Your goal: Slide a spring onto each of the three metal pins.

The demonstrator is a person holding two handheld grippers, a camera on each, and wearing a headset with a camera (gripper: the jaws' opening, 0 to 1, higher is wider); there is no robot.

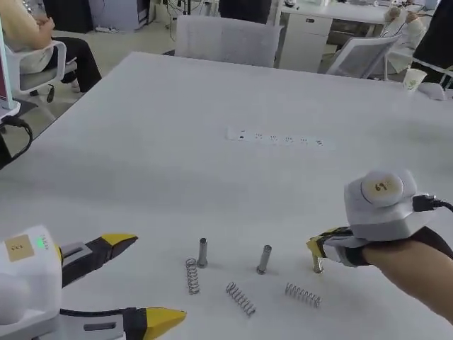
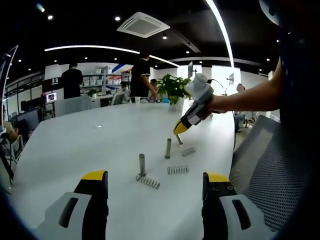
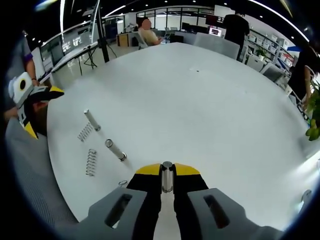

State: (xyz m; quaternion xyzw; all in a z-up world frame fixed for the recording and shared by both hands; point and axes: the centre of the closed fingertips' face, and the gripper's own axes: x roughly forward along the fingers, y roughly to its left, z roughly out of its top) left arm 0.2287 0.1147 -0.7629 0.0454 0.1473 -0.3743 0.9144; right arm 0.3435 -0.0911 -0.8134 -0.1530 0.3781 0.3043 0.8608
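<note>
Three small metal pins stand in a row near the front of the white table [image 1: 212, 156]: the left pin [image 1: 202, 253], the middle pin [image 1: 264, 259] and the right pin [image 1: 317, 265]. My right gripper [image 1: 316, 252] is shut on the right pin [image 3: 166, 177], which stands upright between its yellow tips. Three springs lie flat in front of the pins: one [image 1: 192, 276] beside the left pin, one [image 1: 241, 298] in the middle, one [image 1: 303, 295] at the right. My left gripper [image 1: 152, 278] hangs open at the bottom left, short of the left pin [image 2: 142, 164], with nothing between its fingers.
A flush socket strip [image 1: 276, 137] sits in the table's middle. Grey chairs [image 1: 226, 39] stand along the far edge, and a paper cup [image 1: 413, 79] is at the far right. A seated person [image 1: 42, 42] is at the far left.
</note>
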